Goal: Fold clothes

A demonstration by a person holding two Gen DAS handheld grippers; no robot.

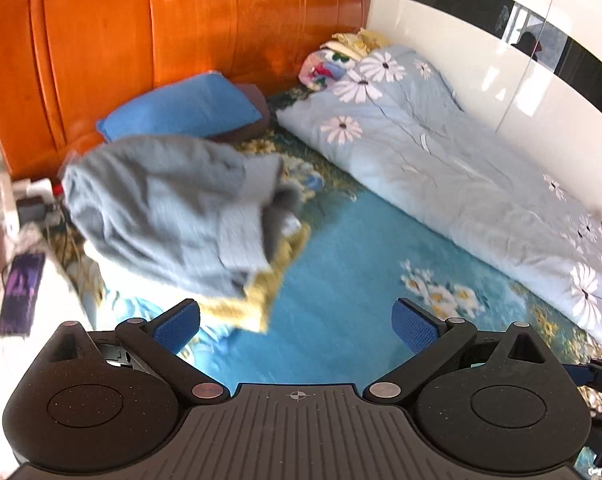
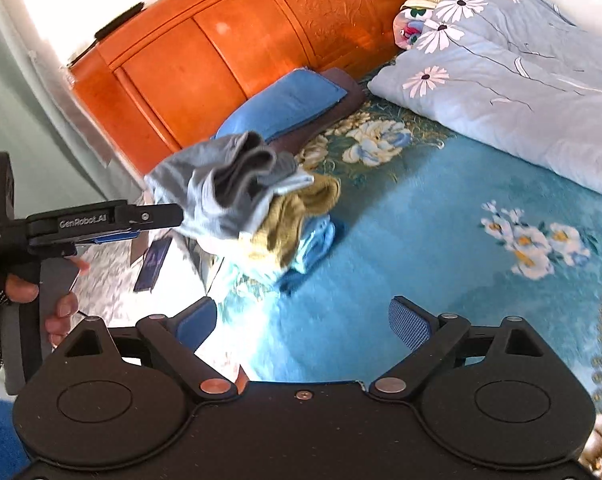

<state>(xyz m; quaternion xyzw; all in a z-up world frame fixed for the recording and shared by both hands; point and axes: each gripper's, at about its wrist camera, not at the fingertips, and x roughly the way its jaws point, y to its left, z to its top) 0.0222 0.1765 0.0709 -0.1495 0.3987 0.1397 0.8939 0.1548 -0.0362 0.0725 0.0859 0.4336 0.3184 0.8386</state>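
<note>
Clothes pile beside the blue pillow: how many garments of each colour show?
Grey garment: 1
Olive-yellow garment: 1
Light blue garment: 1
Total: 3 showing; anything buried underneath is hidden.

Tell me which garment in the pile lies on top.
The grey garment lies on top, crumpled. Beneath it is the yellow-olive one, and the light blue one is at the bottom, on the bed cover.
</note>
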